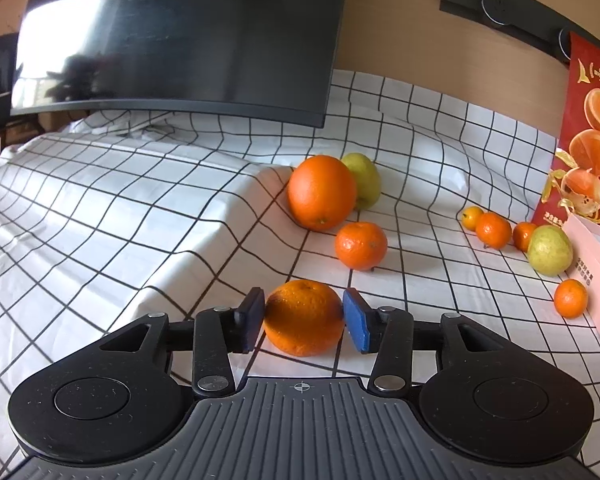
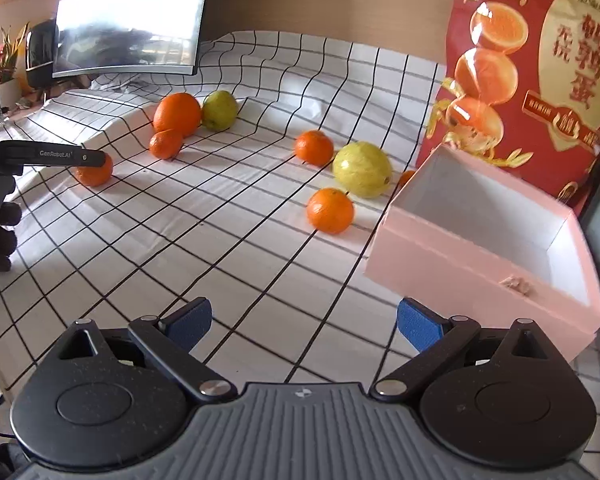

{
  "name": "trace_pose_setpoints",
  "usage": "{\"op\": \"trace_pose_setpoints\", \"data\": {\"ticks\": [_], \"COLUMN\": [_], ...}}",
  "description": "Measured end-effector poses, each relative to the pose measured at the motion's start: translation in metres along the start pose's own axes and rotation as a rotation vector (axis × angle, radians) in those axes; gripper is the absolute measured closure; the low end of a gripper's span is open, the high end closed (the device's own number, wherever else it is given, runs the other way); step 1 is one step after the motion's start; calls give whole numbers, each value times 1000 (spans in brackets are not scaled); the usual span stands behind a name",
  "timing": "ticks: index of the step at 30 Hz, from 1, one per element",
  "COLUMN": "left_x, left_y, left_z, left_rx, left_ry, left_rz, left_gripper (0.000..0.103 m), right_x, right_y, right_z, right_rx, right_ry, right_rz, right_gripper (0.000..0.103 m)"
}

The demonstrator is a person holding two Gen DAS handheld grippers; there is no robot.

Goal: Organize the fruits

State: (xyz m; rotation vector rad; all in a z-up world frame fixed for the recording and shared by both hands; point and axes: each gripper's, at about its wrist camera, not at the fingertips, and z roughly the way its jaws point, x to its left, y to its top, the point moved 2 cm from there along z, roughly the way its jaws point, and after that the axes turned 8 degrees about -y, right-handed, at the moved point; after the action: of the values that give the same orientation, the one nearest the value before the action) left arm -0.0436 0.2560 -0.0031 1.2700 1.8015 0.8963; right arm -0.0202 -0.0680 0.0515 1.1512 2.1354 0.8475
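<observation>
Checked white cloth with thin black lines covers the desk (image 1: 120,208), lying in soft folds under a dark curved monitor (image 1: 180,36) at the upper left of the frame. Low in the middle of the left wrist view a mandarin (image 1: 303,317) rests on the cloth between the blue pads of the left tool (image 1: 304,318); the jaws stand just off its sides, so it looks released, not gripped. It is round, slightly flattened, with dimpled, waxy peel: probably light, a little yielding and apt to roll, so I would take it across its widest part with gentle pressure. Behind it sit another mandarin (image 1: 361,246), a large smooth orange (image 1: 322,192) and a green pear-like fruit (image 1: 363,180) touching the orange. At the right of the frame smaller mandarins and a second green fruit (image 1: 550,250) lie near a pink box (image 2: 488,240), open-topped, stiff and white inside, and a glossy red bag (image 2: 528,72). The right tool (image 2: 304,326) hangs wide open and empty over bare cloth, low in its own view.
</observation>
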Motion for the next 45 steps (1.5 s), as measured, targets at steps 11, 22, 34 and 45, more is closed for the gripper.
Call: {"op": "trace_pose_setpoints", "data": {"ticks": [11, 22, 34, 45], "left_x": [-40, -57, -21, -55], "left_y": [-3, -15, -17, -23], "left_z": [-21, -24, -25, -21], "left_rx": [-12, -43, -55, -27], "left_ry": [-229, -284, -293, -349], "left_rz": [-52, -31, -158, -66], "left_gripper": [77, 88, 85, 85], "right_x": [-23, 13, 55, 25], "right_y": [80, 105, 30, 7], "right_z": [6, 62, 23, 17], "right_rx": [43, 117, -54, -47], "right_ry": [142, 193, 133, 95], "right_rz": [137, 132, -109, -67], "right_gripper": [9, 22, 35, 36]}}
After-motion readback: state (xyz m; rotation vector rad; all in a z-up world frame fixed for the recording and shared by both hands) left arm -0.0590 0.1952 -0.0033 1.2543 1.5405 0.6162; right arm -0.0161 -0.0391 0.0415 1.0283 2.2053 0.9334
